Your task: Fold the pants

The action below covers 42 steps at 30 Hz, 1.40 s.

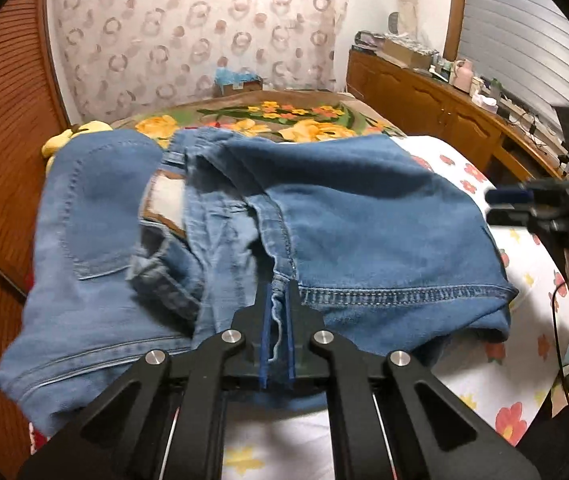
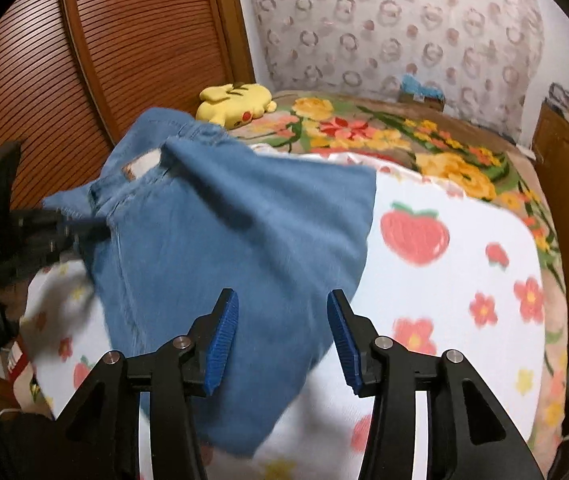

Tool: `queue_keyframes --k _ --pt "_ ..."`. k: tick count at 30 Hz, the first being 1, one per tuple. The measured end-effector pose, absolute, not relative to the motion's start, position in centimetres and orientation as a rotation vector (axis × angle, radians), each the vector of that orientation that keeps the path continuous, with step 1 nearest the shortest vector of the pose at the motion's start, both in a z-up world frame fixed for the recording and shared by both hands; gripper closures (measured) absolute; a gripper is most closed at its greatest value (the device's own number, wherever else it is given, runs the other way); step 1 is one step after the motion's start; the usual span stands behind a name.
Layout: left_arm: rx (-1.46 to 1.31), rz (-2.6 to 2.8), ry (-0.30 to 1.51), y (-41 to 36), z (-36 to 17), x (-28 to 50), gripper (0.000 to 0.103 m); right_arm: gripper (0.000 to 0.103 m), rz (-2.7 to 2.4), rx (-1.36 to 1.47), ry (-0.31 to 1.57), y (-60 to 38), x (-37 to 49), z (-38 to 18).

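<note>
Blue denim pants [image 1: 344, 216] lie bunched and partly folded on a white flowered blanket [image 1: 480, 372] on a bed. My left gripper [image 1: 278, 300] is shut on the hem edge of a pant leg. It also shows at the left of the right wrist view [image 2: 84, 229], pinching the denim. My right gripper [image 2: 282, 320] is open and empty, its blue pads [image 2: 224, 340] spread above the pants [image 2: 224, 240]. It also shows at the right edge of the left wrist view [image 1: 512, 202].
A yellow plush toy [image 2: 236, 102] lies at the head of the bed. A flowered bedspread [image 2: 364, 128] lies under the blanket. A wooden slatted door [image 2: 84, 60] stands to the left. A cluttered wooden dresser [image 1: 444, 96] runs along the right.
</note>
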<state>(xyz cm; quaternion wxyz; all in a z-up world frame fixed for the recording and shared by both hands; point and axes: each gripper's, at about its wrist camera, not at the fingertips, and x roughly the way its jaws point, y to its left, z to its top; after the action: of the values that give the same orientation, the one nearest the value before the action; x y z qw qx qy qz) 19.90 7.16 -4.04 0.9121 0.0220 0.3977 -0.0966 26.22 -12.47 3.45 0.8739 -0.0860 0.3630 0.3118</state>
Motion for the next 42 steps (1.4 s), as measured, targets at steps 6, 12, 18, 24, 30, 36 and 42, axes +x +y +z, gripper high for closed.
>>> queue_keyframes --k 6,12,18,24,30,36,42 --pt "0.041 -0.182 0.800 7.8 -3.1 19.0 0.096 0.052 0.673 -0.139 0.789 -14.1 23.8 3.0" --pt "0.062 -0.180 0.822 7.0 -4.0 19.6 0.096 0.050 0.681 -0.118 0.811 -14.8 22.3 1.8" --pt "0.062 -0.177 0.831 7.0 -4.3 19.8 0.096 0.048 0.673 -0.149 0.832 -15.2 21.7 0.6" --pt "0.060 -0.179 0.822 7.0 -4.2 19.6 0.096 0.049 0.625 -0.164 0.843 -14.3 22.6 -0.9" --pt "0.066 -0.224 0.815 6.2 -3.2 19.1 0.097 0.099 0.613 -0.198 0.769 -14.5 22.5 0.0" --pt "0.064 -0.293 0.763 3.6 -0.9 18.0 0.097 0.101 0.541 -0.154 0.655 -18.9 22.6 4.3" --pt "0.054 -0.368 0.737 0.9 0.6 17.4 0.097 0.101 0.452 -0.173 0.589 -22.4 21.8 6.6"
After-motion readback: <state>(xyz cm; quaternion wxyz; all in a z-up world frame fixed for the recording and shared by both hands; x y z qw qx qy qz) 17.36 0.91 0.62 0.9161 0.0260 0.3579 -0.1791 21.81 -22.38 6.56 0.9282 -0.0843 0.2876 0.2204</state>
